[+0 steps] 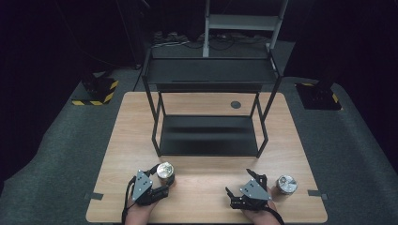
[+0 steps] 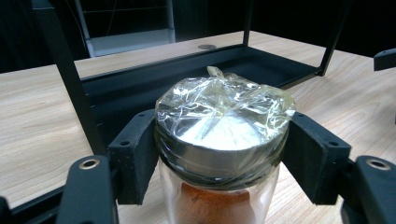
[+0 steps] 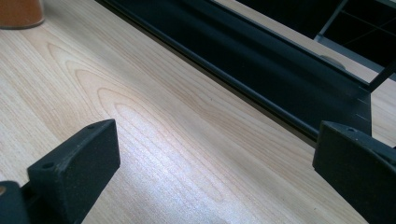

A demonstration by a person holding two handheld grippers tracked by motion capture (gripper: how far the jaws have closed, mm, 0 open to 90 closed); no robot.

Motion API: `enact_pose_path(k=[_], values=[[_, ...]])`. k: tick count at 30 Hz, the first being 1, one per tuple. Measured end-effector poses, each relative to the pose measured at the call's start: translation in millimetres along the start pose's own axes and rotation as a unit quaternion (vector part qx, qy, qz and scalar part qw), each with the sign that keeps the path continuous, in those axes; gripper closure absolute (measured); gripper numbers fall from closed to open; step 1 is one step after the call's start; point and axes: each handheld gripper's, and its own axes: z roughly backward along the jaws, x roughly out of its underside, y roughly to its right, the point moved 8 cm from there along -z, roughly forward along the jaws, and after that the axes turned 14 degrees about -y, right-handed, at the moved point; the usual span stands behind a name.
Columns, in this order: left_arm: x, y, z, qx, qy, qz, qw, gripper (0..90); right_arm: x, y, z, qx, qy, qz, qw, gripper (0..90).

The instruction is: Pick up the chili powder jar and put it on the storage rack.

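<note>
Both left claw (image 2: 219,154) pads clamp the jar (image 2: 219,140) lid's sides.

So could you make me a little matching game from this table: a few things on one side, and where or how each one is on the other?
Things:
1. left gripper
2. right gripper
3. foil-topped jar
4. black rack

States:
A. stands alone near the table's right edge
B. jaws apart over bare wood
C. sits mid-table, its shelves bare
D. closed on the plastic-wrapped jar

Pairs: 1-D, 2-B, 3-A, 4-C
</note>
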Motion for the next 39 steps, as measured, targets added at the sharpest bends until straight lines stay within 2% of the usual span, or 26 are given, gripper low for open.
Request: enact_pose_path(k=[1, 12, 20, 27, 39], values=[[0.1, -0.4, 1.0, 0.002, 0.006, 0.004, 1.0000, 32.9, -0.1, 0.2, -0.1, 0.000, 0.000, 0.000, 1.0000, 0.0], [-2.7, 0.5, 3.0, -0.002, 0.004, 0.000, 1.0000, 34.3, -0.5, 0.6, -0.4, -0.002, -0.002, -0.001, 1.0000, 0.0], [-7.3, -2.1, 13.6, -0.006, 0.020, 0.012, 0.9997, 34.3, -1.1, 0.8, -0.8, -0.003, -0.005, 0.000, 1.0000, 0.0], [-12.3, -3.4, 24.2, -0.010, 0.030, 0.015, 0.9994, 34.3, -1.9, 0.9, -1.1, -0.003, -0.008, 0.000, 1.0000, 0.0], [-25.9, 4.0, 39.7, -0.005, 0.046, 0.015, 0.9988, 34.3, -2.1, 1.3, -1.2, -0.005, -0.009, 0.001, 0.9999, 0.0]])
